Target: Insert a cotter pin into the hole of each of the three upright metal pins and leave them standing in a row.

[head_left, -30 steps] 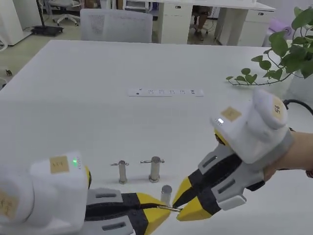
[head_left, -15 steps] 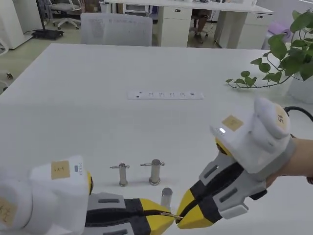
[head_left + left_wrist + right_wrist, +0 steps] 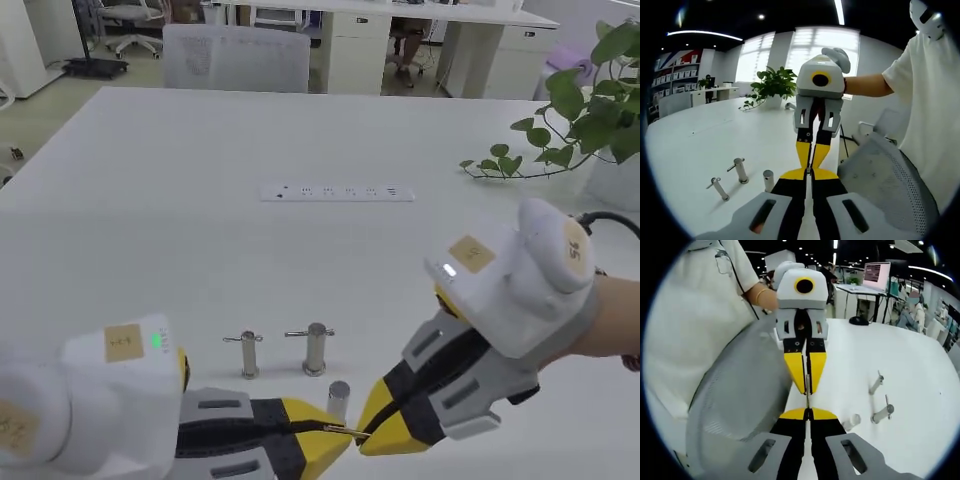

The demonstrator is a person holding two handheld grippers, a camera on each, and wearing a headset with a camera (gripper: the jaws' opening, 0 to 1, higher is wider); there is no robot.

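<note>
- Head view: the left gripper (image 3: 338, 440) reaches in from the bottom left and the right gripper (image 3: 370, 443) from the right, their yellow tips almost meeting low in the middle. Both pairs of fingers are pressed closed. A thin golden cotter pin (image 3: 347, 431) bridges the short gap between them, with one end in each gripper's tips.
- Just behind the cotter pin a bare pin (image 3: 339, 396) stands upright on the white table (image 3: 200, 230). Further back stand a left pin (image 3: 249, 355) and a right pin (image 3: 316, 348), side by side, each with a cotter pin through its top. A power strip (image 3: 337, 192) lies well beyond them, and a plant (image 3: 590, 100) sits at the table's right edge.
- Left gripper view: the left gripper's own fingers (image 3: 796, 174) rise closed from the bottom, and the right gripper (image 3: 810, 168) points down at them, tip to tip. The three metal pins stand to the left of the fingers, the bare pin (image 3: 768, 180) nearest.
- Right gripper view: the right gripper's fingers (image 3: 821, 414) are closed. The cotter pin (image 3: 808, 401) shows as a thin line running up to the closed tips of the left gripper (image 3: 807, 392). The bare pin (image 3: 852, 420) is just to the right.
</note>
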